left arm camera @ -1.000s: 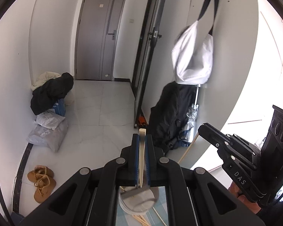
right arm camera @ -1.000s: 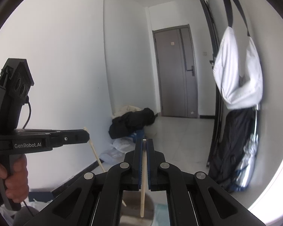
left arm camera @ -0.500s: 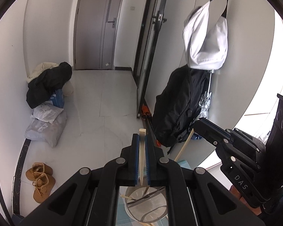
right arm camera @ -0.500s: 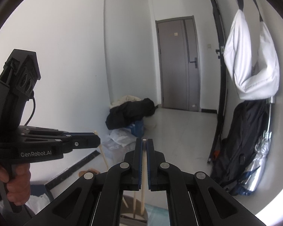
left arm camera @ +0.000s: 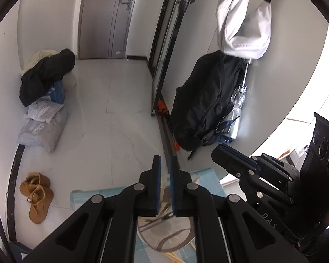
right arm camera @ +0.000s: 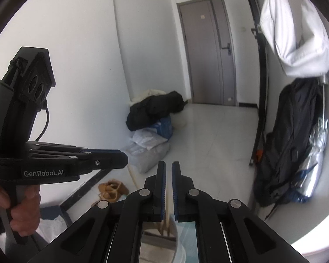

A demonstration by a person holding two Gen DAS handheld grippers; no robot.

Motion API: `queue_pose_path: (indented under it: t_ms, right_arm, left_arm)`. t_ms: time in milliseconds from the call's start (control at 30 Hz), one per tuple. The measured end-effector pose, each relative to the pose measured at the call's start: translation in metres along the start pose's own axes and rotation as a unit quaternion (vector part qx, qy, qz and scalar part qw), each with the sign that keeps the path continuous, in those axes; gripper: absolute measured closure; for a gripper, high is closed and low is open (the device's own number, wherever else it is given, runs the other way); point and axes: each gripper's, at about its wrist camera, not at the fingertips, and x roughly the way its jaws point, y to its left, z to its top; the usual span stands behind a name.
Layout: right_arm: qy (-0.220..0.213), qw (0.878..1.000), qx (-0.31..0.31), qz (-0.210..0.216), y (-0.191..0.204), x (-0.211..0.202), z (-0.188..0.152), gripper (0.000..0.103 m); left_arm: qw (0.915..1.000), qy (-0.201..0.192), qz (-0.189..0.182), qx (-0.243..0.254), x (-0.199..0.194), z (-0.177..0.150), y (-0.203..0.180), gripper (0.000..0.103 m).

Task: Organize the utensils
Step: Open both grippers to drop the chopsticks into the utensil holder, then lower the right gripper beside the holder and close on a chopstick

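- Right gripper (right arm camera: 168,164), black two-finger tool with blue pads, points out over a pale tiled floor (right arm camera: 217,135); its jaws stand slightly parted, having just been opening.
- Thin pale wooden chopstick (right arm camera: 167,206) stands in the gap between the pads; no pad visibly presses on it.
- Below, round grey metal holder (right arm camera: 158,239); the stick ends drop into it.
- Left gripper (right arm camera: 124,162), black with white lettering, at frame left, gripped by a hand (right arm camera: 22,210); another pale stick hangs below its tip.
- Background: grey door (right arm camera: 208,50), white bag (right arm camera: 296,37) hanging above a black backpack (right arm camera: 291,140), tan shoes (right arm camera: 111,189), dark clothing heap (right arm camera: 155,107).
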Motion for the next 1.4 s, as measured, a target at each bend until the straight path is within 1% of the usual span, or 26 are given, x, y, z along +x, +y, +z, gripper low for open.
queue_pose_path:
  t_ms: [67, 100, 167, 200, 267, 300, 367, 467, 567, 600, 633, 667, 800, 900, 1033, 1100, 1133, 1167, 1200, 1400]
  right_arm:
    - [0.006, 1.0, 0.011, -0.003, -0.003, 0.001, -0.003, 0.095]
    - [0.009, 1.0, 0.014, -0.004, -0.004, 0.0, -0.004, 0.091]
    - [0.01, 1.0, 0.024, -0.005, -0.008, -0.002, -0.006, 0.089]
    - [0.009, 1.0, 0.029, -0.007, -0.009, -0.005, -0.008, 0.086]
    - [0.006, 0.999, 0.038, -0.012, -0.011, -0.013, -0.01, 0.081]
    - [0.004, 0.999, 0.041, -0.013, -0.013, -0.017, -0.011, 0.078]
    - [0.001, 0.999, 0.049, -0.019, -0.014, -0.025, -0.013, 0.076]
    - [-0.004, 0.998, 0.054, -0.025, -0.015, -0.037, -0.015, 0.071]
    - [-0.013, 0.998, 0.053, -0.032, -0.012, -0.049, -0.016, 0.061]
    - [-0.017, 0.998, 0.053, -0.036, -0.011, -0.054, -0.016, 0.056]
    - [-0.021, 0.998, 0.054, -0.039, -0.01, -0.06, -0.017, 0.053]
    - [-0.026, 0.997, 0.055, -0.042, -0.009, -0.065, -0.018, 0.052]
    - [-0.04, 0.996, 0.055, -0.051, -0.003, -0.086, -0.022, 0.041]
    - [-0.051, 0.996, 0.048, -0.062, 0.002, -0.1, -0.027, 0.038]
    - [-0.059, 0.995, 0.041, -0.07, 0.008, -0.114, -0.036, 0.032]
    - [-0.062, 0.995, 0.04, -0.072, 0.011, -0.121, -0.043, 0.029]
    - [-0.063, 0.995, 0.039, -0.074, 0.013, -0.124, -0.045, 0.028]
    - [-0.064, 0.994, 0.037, -0.076, 0.015, -0.127, -0.049, 0.027]
    - [-0.065, 0.994, 0.036, -0.078, 0.016, -0.129, -0.051, 0.027]
    - [-0.067, 0.993, 0.034, -0.087, 0.021, -0.142, -0.069, 0.026]
  left_arm:
    - [0.9999, 0.001, 0.01, 0.001, -0.001, -0.002, 0.0, 0.088]
    - [0.9999, -0.001, 0.014, 0.001, -0.003, -0.003, 0.0, 0.085]
    - [0.9997, -0.006, 0.025, -0.001, -0.007, -0.006, 0.0, 0.074]
    - [0.9995, -0.009, 0.03, -0.002, -0.01, -0.008, -0.001, 0.07]
    - [0.999, -0.018, 0.04, -0.006, -0.014, -0.011, -0.001, 0.056]
    - [0.9986, -0.023, 0.046, -0.007, -0.016, -0.012, -0.002, 0.053]
    - [0.9976, -0.033, 0.061, -0.009, -0.021, -0.016, -0.004, 0.046]
    - [0.9961, -0.039, 0.078, -0.012, -0.028, -0.021, -0.006, 0.042]
    - [0.9943, -0.048, 0.093, -0.018, -0.035, -0.026, -0.008, 0.039]
    - [0.9938, -0.051, 0.097, -0.02, -0.038, -0.028, -0.008, 0.037]
    - [0.9932, -0.055, 0.1, -0.024, -0.042, -0.03, -0.01, 0.035]
    - [0.9929, -0.058, 0.1, -0.025, -0.045, -0.033, -0.011, 0.033]
    - [0.9914, -0.07, 0.108, -0.025, -0.056, -0.042, -0.018, 0.031]
    - [0.9904, -0.076, 0.114, -0.019, -0.062, -0.051, -0.022, 0.03]
    - [0.9892, -0.083, 0.119, -0.025, -0.07, -0.061, -0.025, 0.029]
    - [0.9887, -0.086, 0.12, -0.026, -0.074, -0.067, -0.027, 0.028]
    - [0.9882, -0.088, 0.123, -0.025, -0.076, -0.07, -0.029, 0.026]
    - [0.988, -0.089, 0.124, -0.025, -0.078, -0.073, -0.03, 0.023]
    - [0.9881, -0.089, 0.122, -0.025, -0.08, -0.076, -0.031, 0.022]
    - [0.9878, -0.098, 0.118, -0.026, -0.086, -0.097, -0.037, 0.022]
